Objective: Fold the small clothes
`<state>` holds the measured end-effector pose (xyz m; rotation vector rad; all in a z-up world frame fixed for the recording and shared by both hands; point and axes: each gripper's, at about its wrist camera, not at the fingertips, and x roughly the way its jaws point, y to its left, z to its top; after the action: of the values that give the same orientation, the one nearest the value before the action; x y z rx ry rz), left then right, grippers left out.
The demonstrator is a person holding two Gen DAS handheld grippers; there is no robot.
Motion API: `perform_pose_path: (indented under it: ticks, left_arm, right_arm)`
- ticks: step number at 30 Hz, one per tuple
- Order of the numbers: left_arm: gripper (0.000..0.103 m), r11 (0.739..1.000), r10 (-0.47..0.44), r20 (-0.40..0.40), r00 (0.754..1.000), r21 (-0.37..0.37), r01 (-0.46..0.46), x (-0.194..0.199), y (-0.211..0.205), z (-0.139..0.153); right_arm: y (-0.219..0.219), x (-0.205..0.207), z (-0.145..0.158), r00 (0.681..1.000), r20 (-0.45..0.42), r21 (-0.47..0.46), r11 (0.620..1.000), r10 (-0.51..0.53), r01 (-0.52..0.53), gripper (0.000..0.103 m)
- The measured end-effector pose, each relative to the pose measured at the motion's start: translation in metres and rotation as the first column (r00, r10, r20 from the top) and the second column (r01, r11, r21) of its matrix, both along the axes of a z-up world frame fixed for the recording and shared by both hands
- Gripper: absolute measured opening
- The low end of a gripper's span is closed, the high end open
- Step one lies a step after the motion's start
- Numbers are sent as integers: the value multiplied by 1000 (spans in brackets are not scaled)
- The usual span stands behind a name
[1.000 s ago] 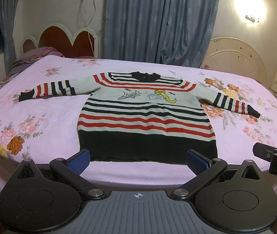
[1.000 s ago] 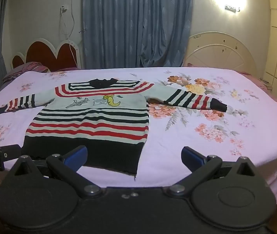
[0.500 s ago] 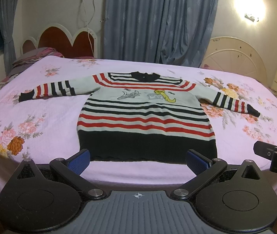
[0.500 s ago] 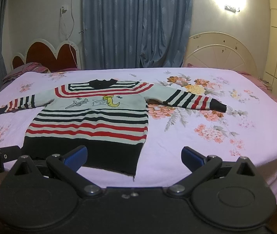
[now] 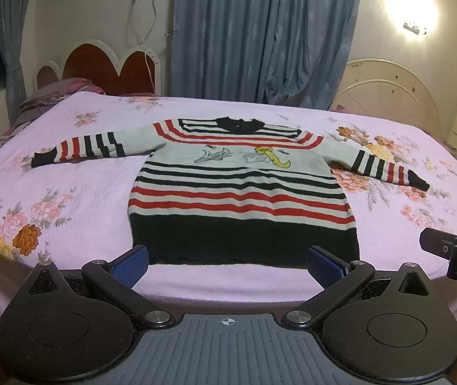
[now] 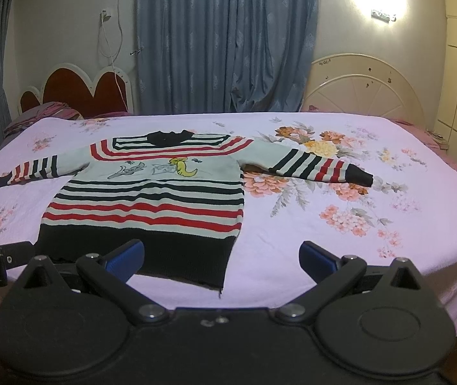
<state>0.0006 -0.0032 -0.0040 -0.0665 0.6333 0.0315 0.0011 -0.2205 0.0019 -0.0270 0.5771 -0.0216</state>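
Sweater (image 5: 241, 192) flat as before, both jaws wide, no contact

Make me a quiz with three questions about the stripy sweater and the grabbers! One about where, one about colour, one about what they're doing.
1. Where does the sweater lie?
A. flat on the bed
B. on the floor
C. on a hanger

2. What colour is the band along its bottom edge?
A. yellow
B. black
C. pink

3. How are the left gripper and the right gripper?
A. both shut on a sleeve
B. one open, one shut
C. both open, holding nothing

Answers: 1 A, it is spread out on the flowery bedsheet with both sleeves out to the sides. 2 B, the hem is a wide black band below the red stripes. 3 C, each pair of blue fingers stands far apart with nothing between them.
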Motion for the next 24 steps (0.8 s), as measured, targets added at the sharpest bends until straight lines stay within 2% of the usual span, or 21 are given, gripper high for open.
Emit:
perform_pose_path:
  ticks: [24]
  left_arm:
    - [103,1000,9,-2,1000,2,-9,0,7,1]
  right_arm:
    - [1,-2,6,1000,-1,-3,1000,5,-5,102]
